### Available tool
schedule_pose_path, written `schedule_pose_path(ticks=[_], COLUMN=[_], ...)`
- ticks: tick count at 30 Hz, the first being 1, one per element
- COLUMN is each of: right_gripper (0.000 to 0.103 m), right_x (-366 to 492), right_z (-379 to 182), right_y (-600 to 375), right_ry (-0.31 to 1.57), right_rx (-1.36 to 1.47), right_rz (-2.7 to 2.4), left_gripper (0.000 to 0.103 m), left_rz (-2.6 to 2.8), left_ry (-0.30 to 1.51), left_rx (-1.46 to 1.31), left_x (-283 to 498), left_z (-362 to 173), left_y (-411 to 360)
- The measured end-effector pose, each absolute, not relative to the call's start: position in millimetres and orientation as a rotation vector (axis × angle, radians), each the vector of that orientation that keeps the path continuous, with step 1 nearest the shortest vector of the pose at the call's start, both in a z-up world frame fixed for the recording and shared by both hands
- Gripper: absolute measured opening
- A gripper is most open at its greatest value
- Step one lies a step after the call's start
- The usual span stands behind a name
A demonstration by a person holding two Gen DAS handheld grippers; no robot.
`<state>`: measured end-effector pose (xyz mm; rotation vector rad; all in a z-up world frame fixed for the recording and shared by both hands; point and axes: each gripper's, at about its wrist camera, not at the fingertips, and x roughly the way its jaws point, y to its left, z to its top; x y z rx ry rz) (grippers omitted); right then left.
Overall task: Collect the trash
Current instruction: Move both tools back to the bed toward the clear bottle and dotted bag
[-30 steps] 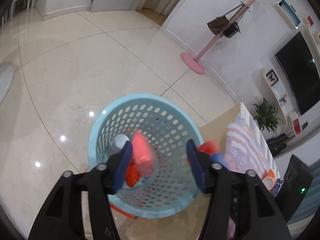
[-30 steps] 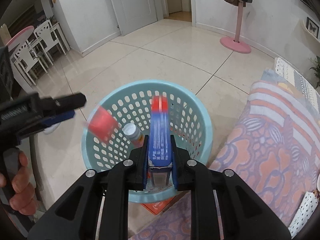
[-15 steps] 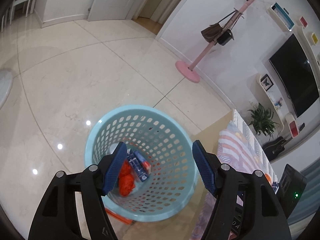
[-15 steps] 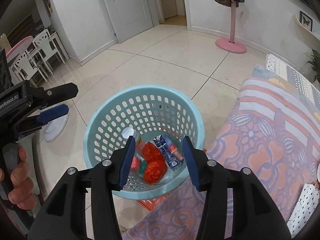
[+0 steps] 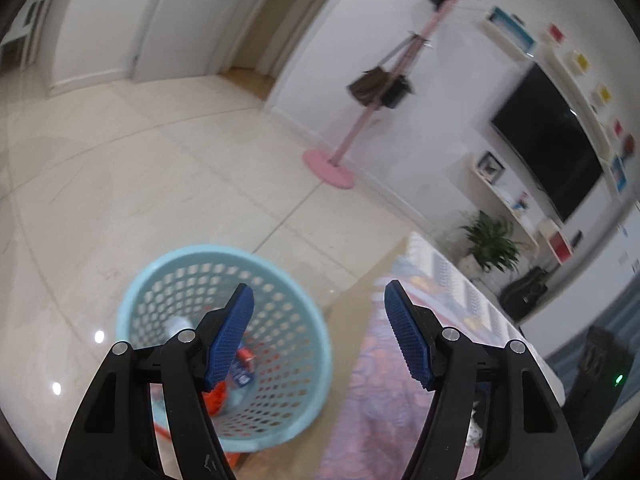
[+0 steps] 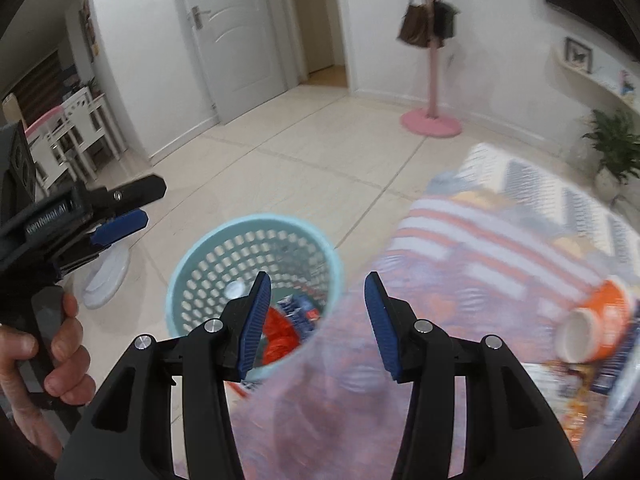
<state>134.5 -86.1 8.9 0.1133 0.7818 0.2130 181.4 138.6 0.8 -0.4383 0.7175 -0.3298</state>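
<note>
Left wrist view: we see the left gripper (image 5: 320, 336) with its blue-padded fingers (image 5: 230, 336) spread wide and nothing between them. Below and behind the left finger stands the round light-blue perforated plastic basket (image 5: 288, 280) on the pale tiled floor (image 5: 160, 184). Inside the basket, partly hidden by that finger, lie a crumpled red wrapper (image 5: 216, 398), a blue and white carton (image 5: 242, 374) and a white-capped bottle (image 5: 178, 326). Beneath the right finger runs the patterned pink and striped cloth (image 5: 372, 392).

Right wrist view: we see the right gripper (image 6: 316, 320) likewise spread apart and empty. The basket (image 6: 320, 248) sits ahead of and below the left finger; the wrapper (image 6: 280, 336), the carton (image 6: 298, 312) and the bottle cap (image 6: 234, 290) lie at its bottom. The cloth (image 6: 460, 248) lies under the right finger. On it, far right, lies an orange bottle with a white cap (image 6: 592, 326). At far left, a hand (image 6: 40, 356) holds the left gripper (image 6: 128, 204).
</note>
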Motion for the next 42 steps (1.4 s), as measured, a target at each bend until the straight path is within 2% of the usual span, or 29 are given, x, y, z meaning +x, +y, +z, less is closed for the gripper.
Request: schedule_pose_path(ticks=[7, 12, 23, 28, 37, 42], right_gripper=[0.051, 0.055, 0.055, 0.055, 0.055, 0.055], right_x=[82.9, 46.8, -14.9, -25.3, 0.0, 13.3], right_z=[45.2, 60.5, 37.3, -1.6, -47.7, -55.1], right_y=[-175.2, -249.3, -406.1, -428.2, -397.6, -380.9], right_ry=[0.713, 0.677, 0.695, 0.743, 0.829, 0.860], right_rx=[0.141, 0.187, 0.360, 0.477, 0.528, 0.493], right_rz=[0.057, -0.073, -0.350, -0.366, -0.302, -0.311], left_gripper=[0.067, 0.071, 0.076, 0.074, 0.068, 0.052], left_rz=[-0.528, -0.717, -0.843, -0.788, -0.723, -0.704], left_ry=[0.704, 0.744, 0.880, 0.945, 0.984, 0.985], left_rx=[-0.357, -0.255, 0.046, 0.089, 0.135, 0.163], left_x=[162.2, 138.7, 89.2, 89.9, 99.1, 101.3], left_z=[11.6, 5.6, -51.8, -73.3, -91.4, -99.0], left_y=[57.6, -23.5, -160.6, -176.0, -172.5, -174.1])
